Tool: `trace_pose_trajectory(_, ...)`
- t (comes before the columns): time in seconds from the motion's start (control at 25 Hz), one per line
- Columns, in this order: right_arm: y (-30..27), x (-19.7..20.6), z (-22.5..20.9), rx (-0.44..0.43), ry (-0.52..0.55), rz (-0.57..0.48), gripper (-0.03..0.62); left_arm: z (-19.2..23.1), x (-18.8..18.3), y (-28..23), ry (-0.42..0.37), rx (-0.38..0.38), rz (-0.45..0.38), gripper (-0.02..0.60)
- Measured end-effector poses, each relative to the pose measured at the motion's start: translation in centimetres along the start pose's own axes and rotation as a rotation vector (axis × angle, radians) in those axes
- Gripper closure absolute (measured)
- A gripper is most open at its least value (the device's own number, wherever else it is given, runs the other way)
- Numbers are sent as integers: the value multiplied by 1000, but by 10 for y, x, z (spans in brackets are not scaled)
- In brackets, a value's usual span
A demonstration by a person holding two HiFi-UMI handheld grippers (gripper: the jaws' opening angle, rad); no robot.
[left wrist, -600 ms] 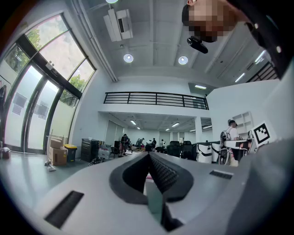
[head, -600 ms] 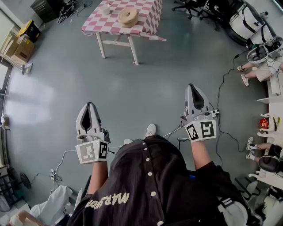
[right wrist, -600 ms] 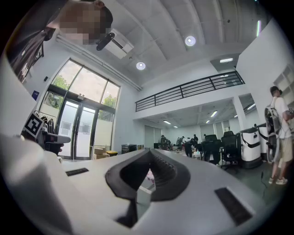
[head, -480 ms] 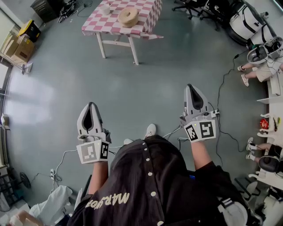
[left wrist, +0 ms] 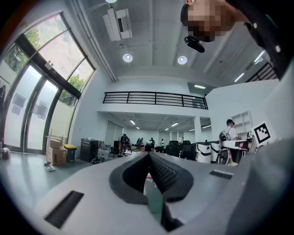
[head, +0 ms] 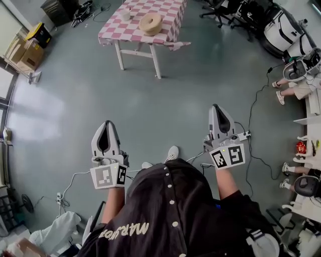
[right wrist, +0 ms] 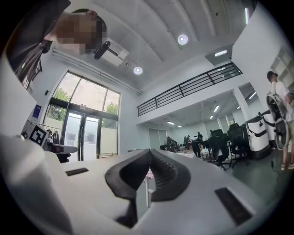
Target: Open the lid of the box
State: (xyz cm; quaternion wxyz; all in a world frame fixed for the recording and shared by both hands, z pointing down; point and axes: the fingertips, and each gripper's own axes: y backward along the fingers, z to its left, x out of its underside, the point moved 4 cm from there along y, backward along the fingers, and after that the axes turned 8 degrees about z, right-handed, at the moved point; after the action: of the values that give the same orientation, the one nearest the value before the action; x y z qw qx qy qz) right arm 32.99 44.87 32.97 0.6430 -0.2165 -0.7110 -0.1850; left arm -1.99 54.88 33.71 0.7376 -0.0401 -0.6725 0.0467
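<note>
Left gripper (head: 106, 122) and right gripper (head: 216, 107), both grey plastic with black ribbed pads, are held low in front of the person and point forward over the bare grey-green floor (head: 75, 100). Each gripper view shows that gripper's jaws together, pads meeting at the tip with nothing between them. Neither one touches anything. The task's thing, a round tan box (head: 150, 23), sits on the pink-and-white checked tablecloth of a white-legged table (head: 168, 17) at the far side of the room, well apart from both grippers. It's too small to tell how its lid sits. A small pale cup-like item (head: 125, 14) stands on the same cloth, left of the box. Each gripper carries a white cube with black square markers, patterns only, no text. The only legible writing is pale print on the person's black buttoned shirt (head: 170, 211), upside down in the head view; it starts "MAR" and the rest is unclear. One white shoe (head: 172, 152) pokes out between the grippers, and white cables (head: 75, 175) trail on the floor near the left gripper. Brown cardboard cartons (head: 25, 52) and a black bin with a yellow lid (head: 40, 33) are at the far left wall. Seated people's legs (head: 288, 90) are at the right edge.
</note>
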Motion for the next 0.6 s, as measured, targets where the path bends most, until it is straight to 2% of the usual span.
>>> trace_pose_trajectory(0.16, -2, -1, 6, -50, 13, 3, 548, -2, 0, -1, -1, 5, 4, 571)
trace_pose_trajectory(0.6, 2, -2, 5, -82, -5, 12, 399, -6, -2, 1, -9, -3, -1, 571)
